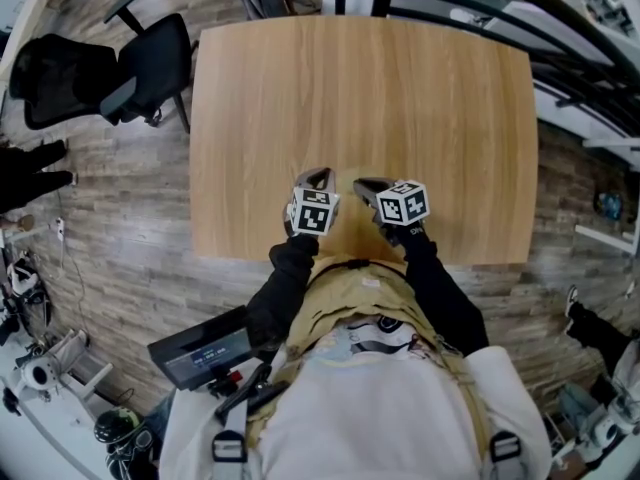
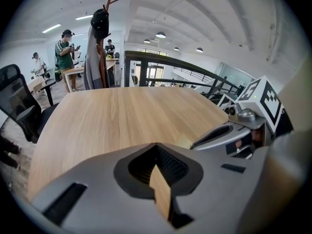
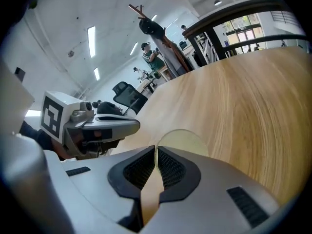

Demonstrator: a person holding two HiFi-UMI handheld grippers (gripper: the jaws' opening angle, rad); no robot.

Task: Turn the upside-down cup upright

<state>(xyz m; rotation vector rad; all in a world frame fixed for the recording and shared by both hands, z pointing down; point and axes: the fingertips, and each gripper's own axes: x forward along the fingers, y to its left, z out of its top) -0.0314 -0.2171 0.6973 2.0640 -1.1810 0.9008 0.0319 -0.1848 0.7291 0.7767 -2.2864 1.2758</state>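
A pale yellow translucent cup [image 3: 181, 139] shows as a rounded shape just past the jaws of my right gripper [image 3: 156, 147], which is shut on its thin wall. Which way up the cup stands cannot be told. In the head view the cup [image 1: 346, 182] is a small pale patch above the wooden table [image 1: 400, 98], between my left gripper [image 1: 318, 176] and my right gripper [image 1: 362, 184], near the front edge. My left gripper [image 2: 154, 145] is shut with nothing in it, close beside the cup [image 2: 184, 142] and the right gripper [image 2: 196, 144]. The left gripper [image 3: 135, 125] hangs to the cup's left.
A black office chair [image 1: 120, 68] stands at the table's far left corner. A dark railing [image 1: 560, 38] runs along the right side. A coat stand [image 2: 100, 48] and several people [image 2: 64, 52] are beyond the far edge. The person's body presses against the front edge.
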